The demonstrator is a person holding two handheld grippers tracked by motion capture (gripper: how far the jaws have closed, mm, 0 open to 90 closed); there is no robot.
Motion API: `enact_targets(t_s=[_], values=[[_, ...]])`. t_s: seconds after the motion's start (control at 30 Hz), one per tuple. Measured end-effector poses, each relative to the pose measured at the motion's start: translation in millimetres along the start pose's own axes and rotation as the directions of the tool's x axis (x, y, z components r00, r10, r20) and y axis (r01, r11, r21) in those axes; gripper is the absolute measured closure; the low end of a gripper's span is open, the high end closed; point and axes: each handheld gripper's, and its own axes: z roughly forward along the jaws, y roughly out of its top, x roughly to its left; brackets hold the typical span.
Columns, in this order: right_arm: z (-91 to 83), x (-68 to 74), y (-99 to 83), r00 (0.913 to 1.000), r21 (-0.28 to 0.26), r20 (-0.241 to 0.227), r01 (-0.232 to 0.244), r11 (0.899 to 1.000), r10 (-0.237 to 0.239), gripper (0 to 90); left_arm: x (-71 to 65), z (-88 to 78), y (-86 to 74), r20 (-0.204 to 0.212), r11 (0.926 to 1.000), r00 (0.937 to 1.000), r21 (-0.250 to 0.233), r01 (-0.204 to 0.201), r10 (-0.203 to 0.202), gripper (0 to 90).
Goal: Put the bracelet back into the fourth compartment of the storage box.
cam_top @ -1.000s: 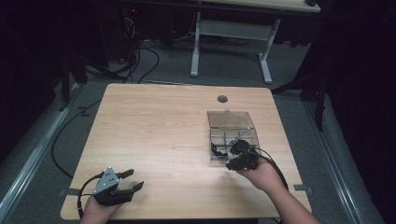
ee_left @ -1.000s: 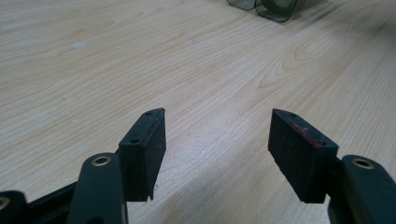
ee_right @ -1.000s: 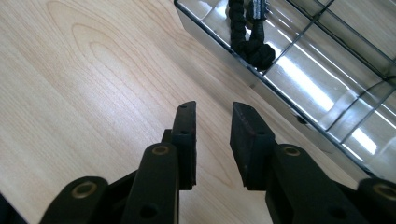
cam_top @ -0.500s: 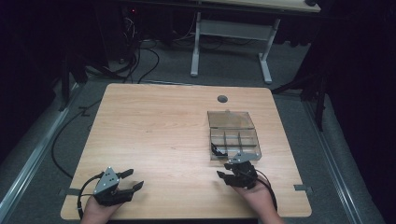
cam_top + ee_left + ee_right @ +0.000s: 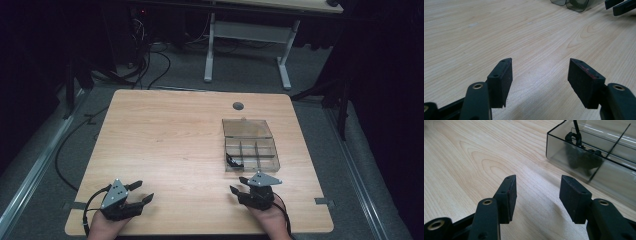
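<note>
**Clerk:** Fingers (image 5: 507, 192) of the right gripper (image 5: 241, 186): spread, and they have just been opening; nothing between them, bare tabletop (image 5: 170, 145) under the gap.

**Checker:** And the item nearest them?

**Clerk:** One clear compartment box (image 5: 250, 145), smoked plastic with inner dividers, lying on the right half of the tabletop. It sits just beyond the right gripper's fingertips, apart from them, not touched.

**Checker:** Contents?

**Clerk:** One small black piece (image 5: 233, 161), in the near left compartment. In the right gripper view the black piece (image 5: 576, 150) shows through the box wall (image 5: 584, 167), ahead and to the right of the fingers. Its exact kind cannot be told.

**Checker:** Left side?

**Clerk:** Left gripper (image 5: 142, 192), held low over the near left corner of the tabletop, well apart from the box. Fingers (image 5: 501, 80) spread, nothing between them, plain wood grain below. A corner of the box (image 5: 574, 3) and the tips of the right gripper (image 5: 621, 6) appear at the far top edge of the left gripper view.

**Checker:** Hands?

**Clerk:** One hand (image 5: 267, 220) behind the right gripper, one hand (image 5: 102, 227) behind the left, both at the near edge.
</note>
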Motion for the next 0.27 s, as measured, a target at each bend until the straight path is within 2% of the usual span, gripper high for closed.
enact_targets(t_s=[0.27], values=[[1.6,2.5,0.7,0.9998,0.019,0.01,0.015,1.0,-0.015,47.3,0.0,-0.7,-0.3,0.002,1.0,1.0,-0.007,-0.003,0.003,36.8]])
